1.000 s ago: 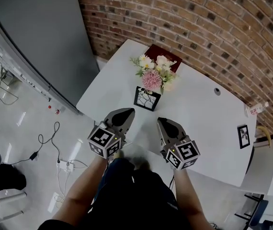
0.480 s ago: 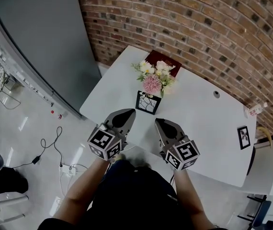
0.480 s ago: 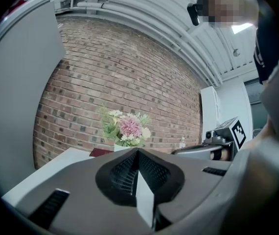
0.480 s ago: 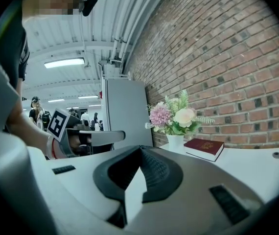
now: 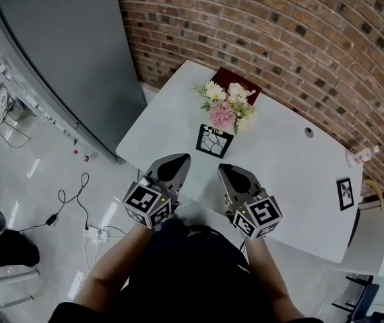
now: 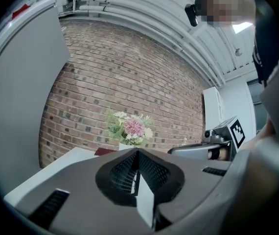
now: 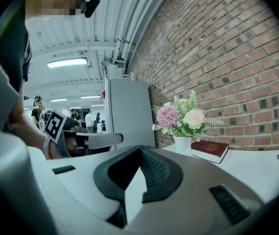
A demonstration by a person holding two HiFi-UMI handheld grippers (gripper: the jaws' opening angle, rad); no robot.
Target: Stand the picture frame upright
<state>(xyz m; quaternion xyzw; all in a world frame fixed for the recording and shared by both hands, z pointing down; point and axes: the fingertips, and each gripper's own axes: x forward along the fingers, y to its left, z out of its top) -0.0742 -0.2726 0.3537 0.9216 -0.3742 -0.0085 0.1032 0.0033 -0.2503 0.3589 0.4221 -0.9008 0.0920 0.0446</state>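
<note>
The picture frame (image 5: 344, 193), small and black, lies flat near the right end of the white table (image 5: 279, 180). It shows in neither gripper view. My left gripper (image 5: 176, 159) and right gripper (image 5: 228, 170) hover side by side over the table's near edge, far left of the frame. Both are shut with nothing between the jaws. In the left gripper view the left gripper (image 6: 138, 151) has its jaws pressed together, and so does the right gripper (image 7: 140, 148) in its own view.
A flower bunch (image 5: 227, 108) in a black-and-white square pot (image 5: 214, 140) stands just beyond the grippers, with a dark red book (image 5: 238, 81) behind it by the brick wall. A small bottle (image 5: 361, 156) stands at the far right. Cables lie on the floor (image 5: 71, 200).
The head view has shifted a little, so the table and flowers sit slightly more to the right. Both grippers stay shut and almost still in the picture.
</note>
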